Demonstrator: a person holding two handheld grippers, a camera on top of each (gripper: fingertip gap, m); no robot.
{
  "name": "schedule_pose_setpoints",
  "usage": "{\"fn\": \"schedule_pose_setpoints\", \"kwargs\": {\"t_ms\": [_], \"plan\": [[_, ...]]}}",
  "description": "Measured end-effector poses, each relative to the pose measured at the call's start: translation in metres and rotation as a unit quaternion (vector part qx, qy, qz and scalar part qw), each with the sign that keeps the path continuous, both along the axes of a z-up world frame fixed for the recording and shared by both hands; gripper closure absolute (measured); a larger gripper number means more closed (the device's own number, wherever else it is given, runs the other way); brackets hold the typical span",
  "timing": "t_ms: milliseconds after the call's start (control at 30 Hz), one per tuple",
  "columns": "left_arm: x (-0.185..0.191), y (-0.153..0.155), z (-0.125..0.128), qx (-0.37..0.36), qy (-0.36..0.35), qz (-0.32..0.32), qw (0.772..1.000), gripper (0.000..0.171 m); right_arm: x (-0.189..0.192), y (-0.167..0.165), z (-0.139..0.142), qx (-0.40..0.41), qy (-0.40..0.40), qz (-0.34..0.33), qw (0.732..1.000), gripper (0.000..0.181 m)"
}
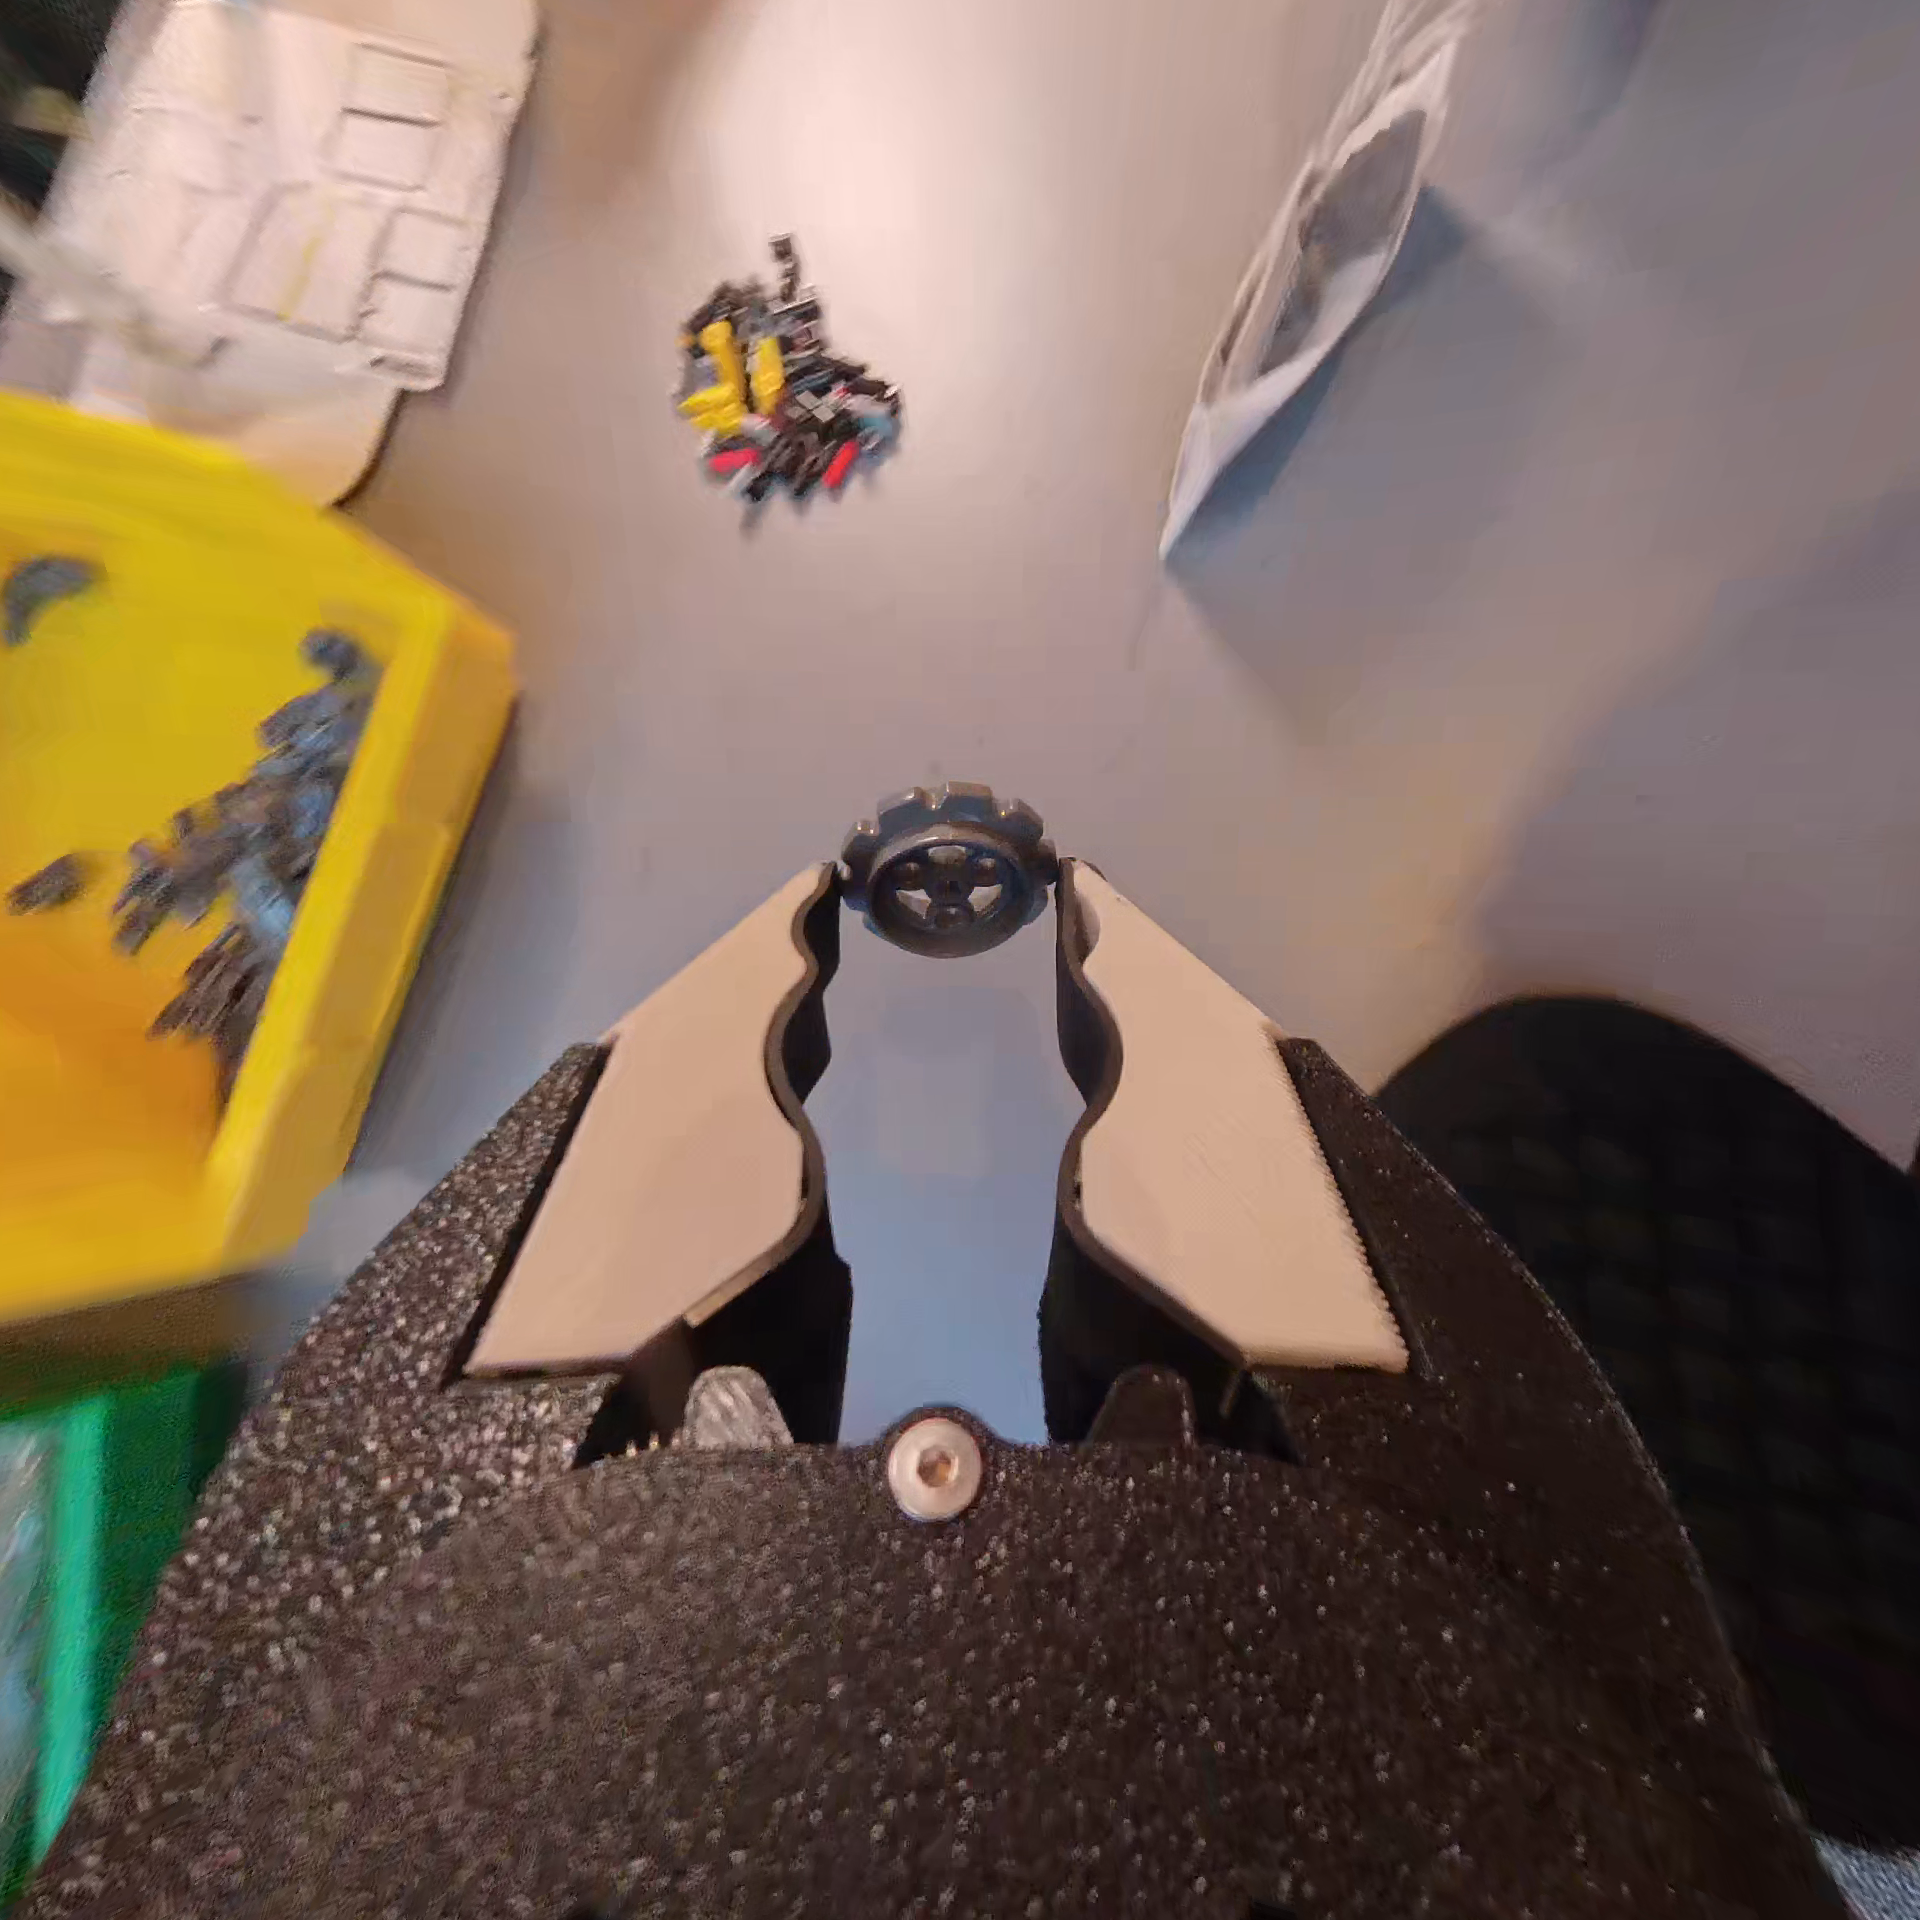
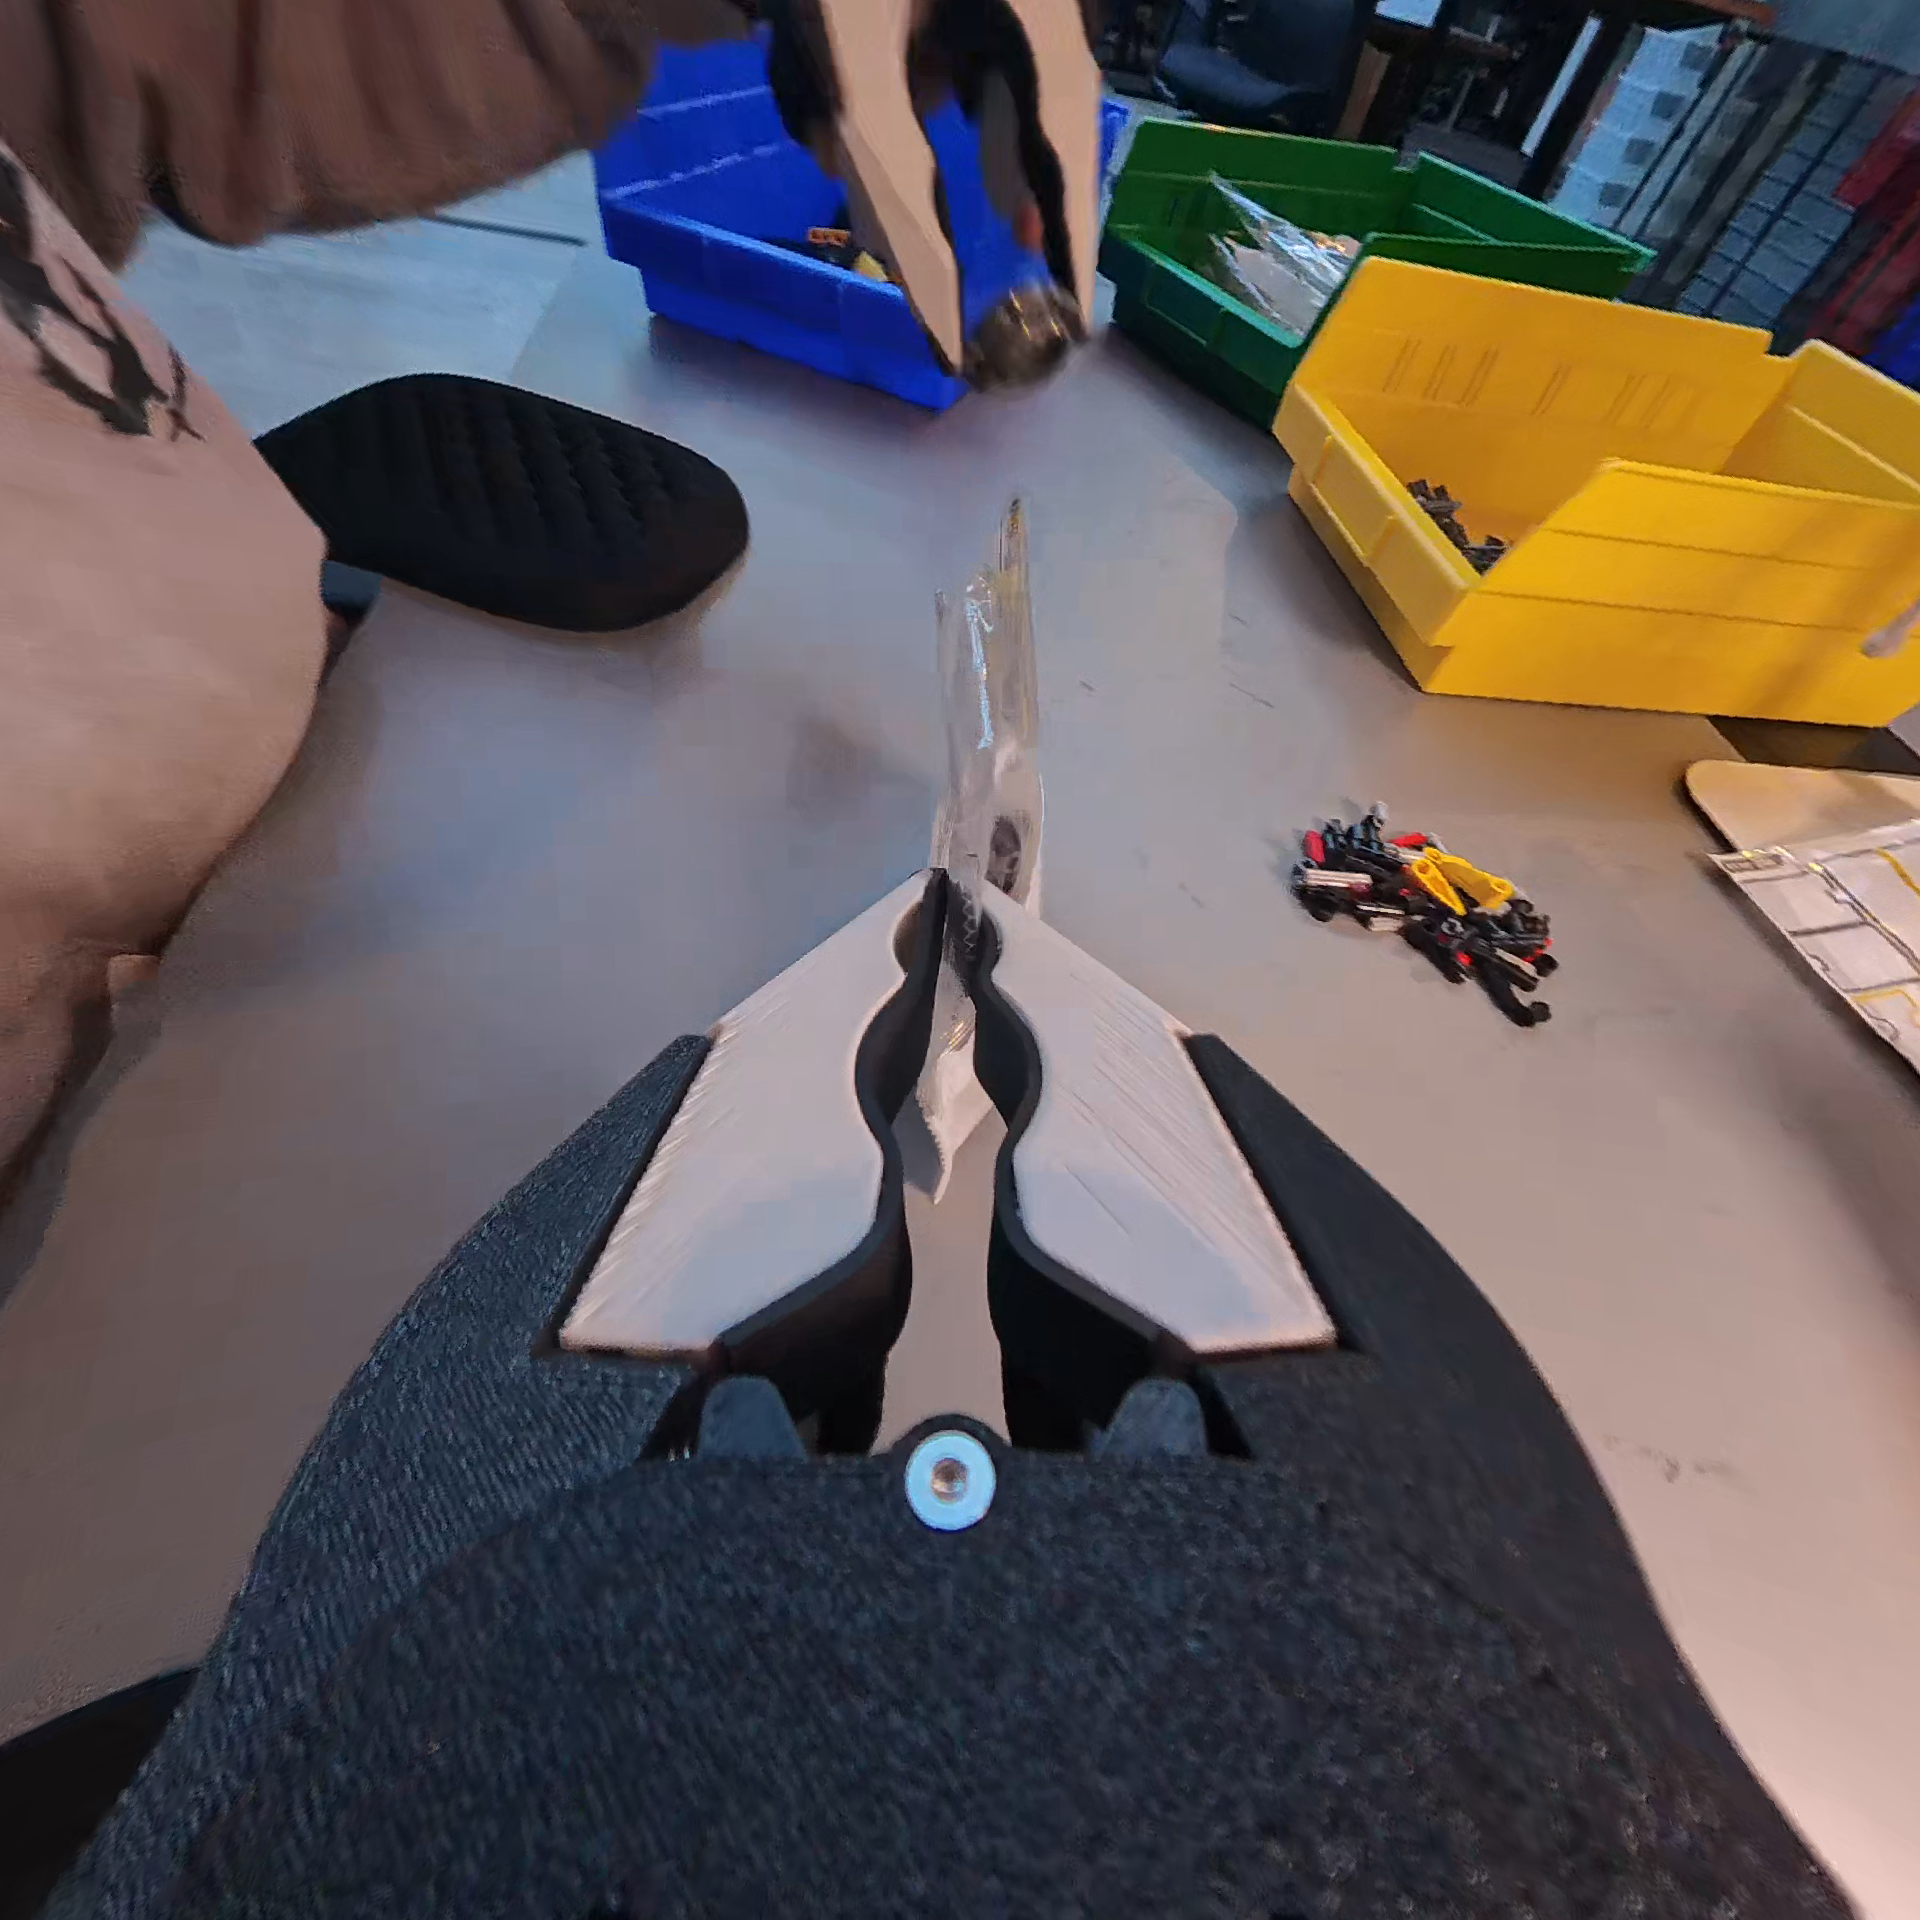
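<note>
Bench (image 2: 623,831): grey and flat, under both tools and carrying everything else.
Sleeve (image 2: 312,104): brown, a person's arm, up and to the left of the right hand-held gripper (image 2: 948,883).
Yellow bin (image 2: 1662,623): ahead and right of the right hand-held gripper, and close on the left of the left hand-held gripper (image 1: 948,871). Small dark parts lie inside it.
Green bin (image 2: 1195,291): beyond the yellow bin, touching or just beside it, with clear plastic inside.
Blue bin (image 2: 748,281): far ahead of the right hand-held gripper, left of the green bin.
Black pad (image 2: 499,499): a textured oval, ahead and left of the right hand-held gripper and low on the right of the left one.
Sheet (image 1: 291,197): pale printed paper, far ahead and left of the left hand-held gripper.
Bag (image 2: 987,727): clear plastic, standing edge-on from the right fingertips and lifted off the bench.
Pile (image 1: 790,405): small black, red and yellow parts, straight ahead of the left hand-held gripper and apart from the bins.
Wheel (image 1: 940,899): dark grey with a notched rim, held above the bench and well short of the pile.
Left hand-held gripper state: clenched on the wheel, one fingertip on each side of the rim.
Right hand-held gripper state: pinched closed on the bag's lower edge.
</note>
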State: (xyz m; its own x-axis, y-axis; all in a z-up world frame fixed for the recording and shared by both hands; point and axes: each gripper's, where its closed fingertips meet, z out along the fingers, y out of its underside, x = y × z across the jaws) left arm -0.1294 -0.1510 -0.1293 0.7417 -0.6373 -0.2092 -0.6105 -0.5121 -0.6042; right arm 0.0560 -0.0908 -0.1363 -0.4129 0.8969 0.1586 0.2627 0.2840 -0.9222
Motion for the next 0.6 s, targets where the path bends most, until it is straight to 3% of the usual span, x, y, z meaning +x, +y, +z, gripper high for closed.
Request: {"fn": "schedule_pose_setpoints", "kwargs": {"t_ms": [133, 333, 400, 467, 600], "plan": [[0.060, 0.054, -0.051, -0.057, -0.037, -0.081, 0.994, 0.131, 0.005, -0.023, 0.000, -0.033, -0.010, 0.047, 0.998, 0.181], [0.102, 0.088, -0.068, -0.063, -0.027, -0.140, 0.988, 0.131, 0.003, -0.028, -0.001, -0.046, -0.009, 0.051, 0.998, 0.181], [0.093, 0.094, -0.052, -0.016, -0.047, -0.117, 0.992, 0.126, 0.002, -0.025, 0.000, -0.046, -0.006, 0.044, 0.998, 0.181], [0.089, 0.087, -0.019, 0.032, -0.142, -0.092, 0.985, 0.124, 0.002, -0.023, 0.001, -0.046, -0.004, 0.035, 0.998, 0.181], [0.107, 0.027, 0.033, 0.063, -0.341, -0.152, 0.926, 0.118, 0.000, -0.018, -0.001, -0.046, -0.010, 0.021, 0.999, 0.179]]}}
